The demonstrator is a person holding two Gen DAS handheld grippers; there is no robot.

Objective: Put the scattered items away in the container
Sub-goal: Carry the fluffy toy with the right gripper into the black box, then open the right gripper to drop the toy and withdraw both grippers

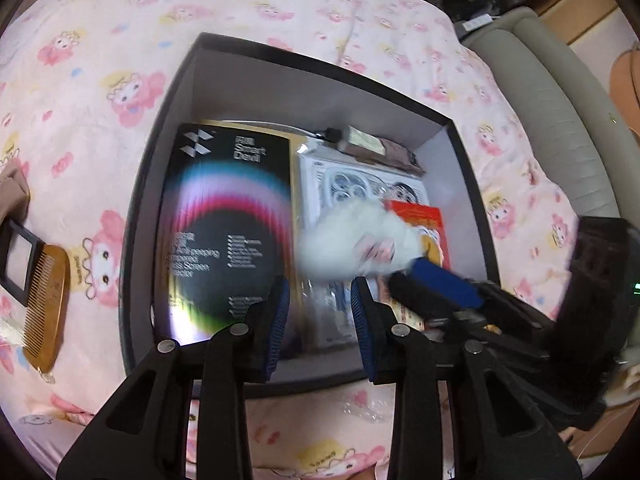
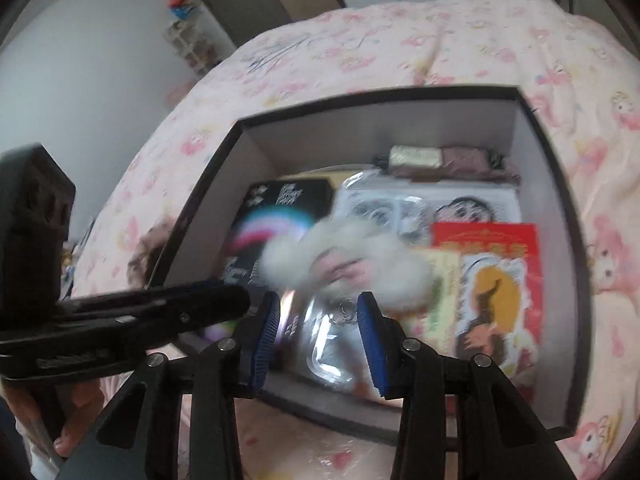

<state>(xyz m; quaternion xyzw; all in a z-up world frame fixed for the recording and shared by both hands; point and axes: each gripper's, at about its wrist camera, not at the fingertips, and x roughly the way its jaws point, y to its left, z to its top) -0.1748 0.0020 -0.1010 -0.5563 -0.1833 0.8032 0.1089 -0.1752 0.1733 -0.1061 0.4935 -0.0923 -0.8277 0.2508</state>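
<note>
Above the box [image 1: 248, 46], blurred white fluff [image 1: 344, 240]

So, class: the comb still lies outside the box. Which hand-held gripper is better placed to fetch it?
Left. The comb lies on the bedspread left of the box, on the left hand-held gripper's side; the right hand-held gripper is across the box. Both look empty.

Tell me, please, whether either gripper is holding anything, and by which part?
Nothing is held: the left gripper and right gripper both gape empty above the box; the white fluffy item lies beyond their fingertips.
</note>
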